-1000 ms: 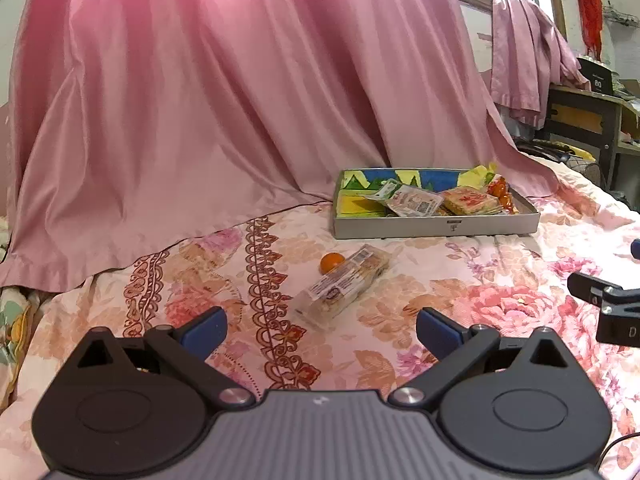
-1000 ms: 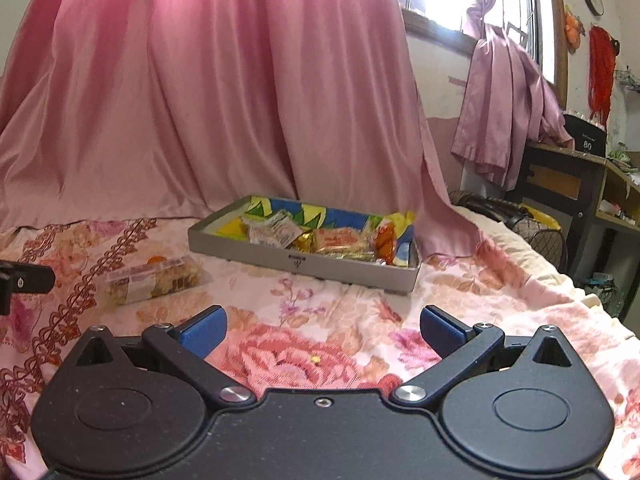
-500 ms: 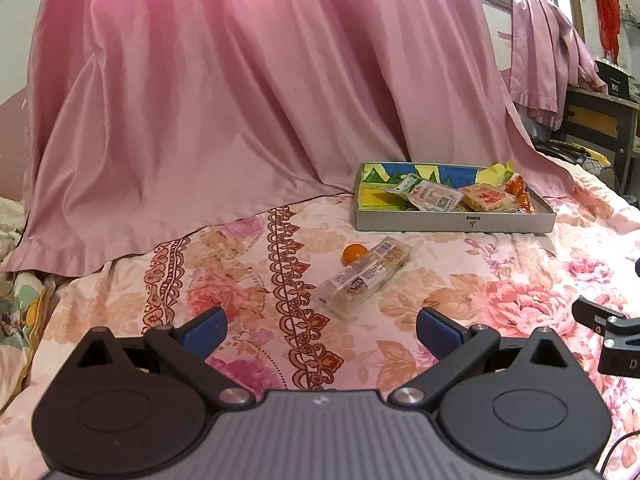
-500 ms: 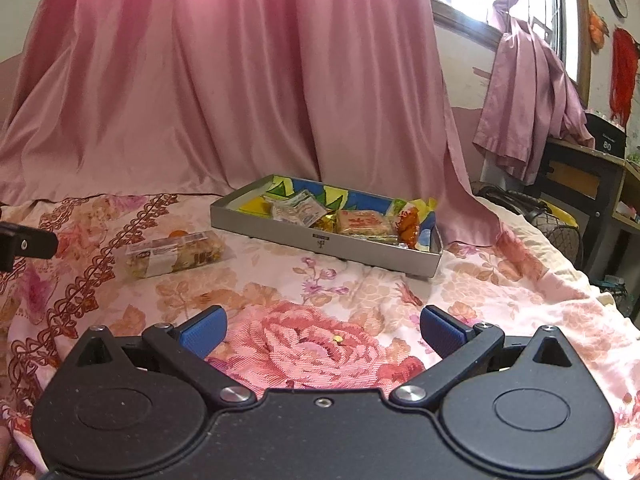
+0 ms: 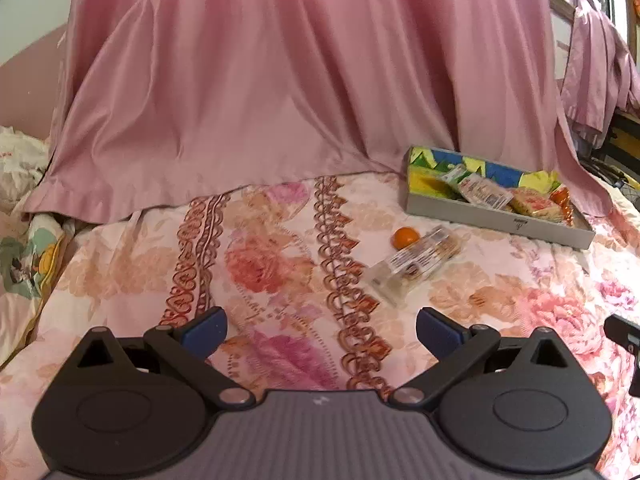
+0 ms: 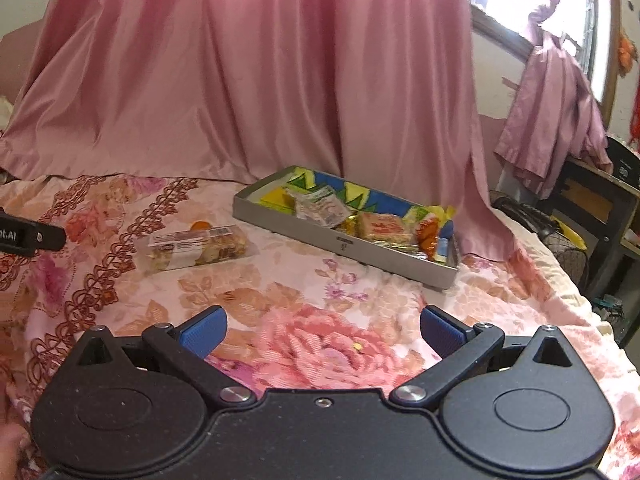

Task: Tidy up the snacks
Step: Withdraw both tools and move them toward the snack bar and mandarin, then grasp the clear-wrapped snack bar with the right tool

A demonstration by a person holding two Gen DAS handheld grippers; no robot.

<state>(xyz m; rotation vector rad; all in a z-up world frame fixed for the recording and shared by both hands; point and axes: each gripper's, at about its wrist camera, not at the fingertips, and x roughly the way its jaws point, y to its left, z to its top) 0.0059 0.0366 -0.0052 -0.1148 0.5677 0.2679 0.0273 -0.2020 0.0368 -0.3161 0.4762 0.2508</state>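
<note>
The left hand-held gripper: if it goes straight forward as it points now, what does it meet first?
Probably only the floral bedspread, then the pink curtain behind it. The left hand-held gripper is open, and the clear snack pack and orange lie right of its line; depth is uncertain.

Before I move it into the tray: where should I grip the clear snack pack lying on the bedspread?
Grip the clear snack pack across its narrow width near the middle, coming from above. It lies flat and long on the soft bedspread, and the small orange sits close by its far end, so avoid that end.
</note>
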